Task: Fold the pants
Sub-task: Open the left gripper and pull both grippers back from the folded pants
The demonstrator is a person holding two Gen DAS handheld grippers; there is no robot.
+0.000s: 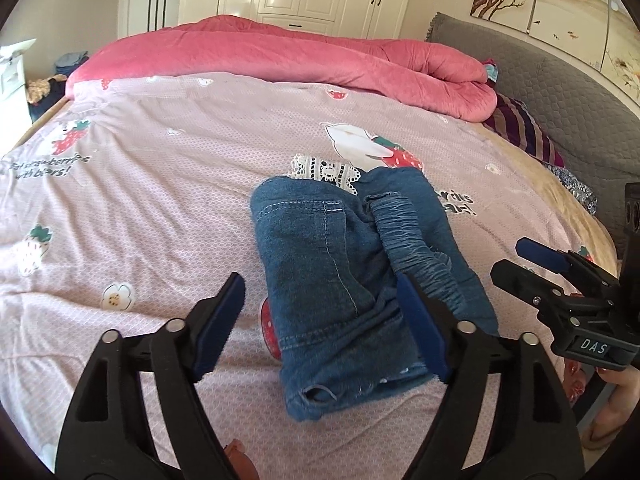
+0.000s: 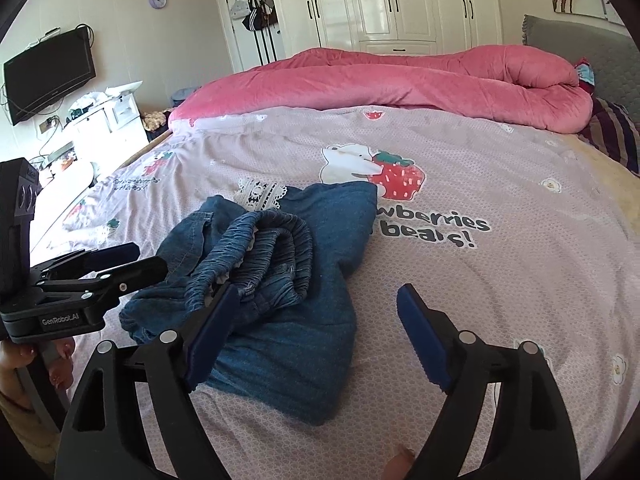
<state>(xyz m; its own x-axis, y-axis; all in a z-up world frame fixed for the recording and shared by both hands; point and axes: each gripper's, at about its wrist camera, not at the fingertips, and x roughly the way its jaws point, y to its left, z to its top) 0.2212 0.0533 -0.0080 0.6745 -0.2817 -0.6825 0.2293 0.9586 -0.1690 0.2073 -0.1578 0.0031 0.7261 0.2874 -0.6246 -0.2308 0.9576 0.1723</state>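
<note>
Small blue denim pants lie folded into a compact bundle on the pink printed bedsheet, elastic waistband on top at the right. My left gripper is open above the bundle's near end, its jaws spread either side, holding nothing. In the right wrist view the pants lie left of centre with the waistband bunched on top. My right gripper is open and empty, its left finger over the pants' edge. Each gripper shows in the other's view: the right one, the left one.
A rolled pink quilt lies across the far side of the bed. A grey headboard and striped pillow are at the right. White wardrobes stand behind; a TV and a white desk are at the left.
</note>
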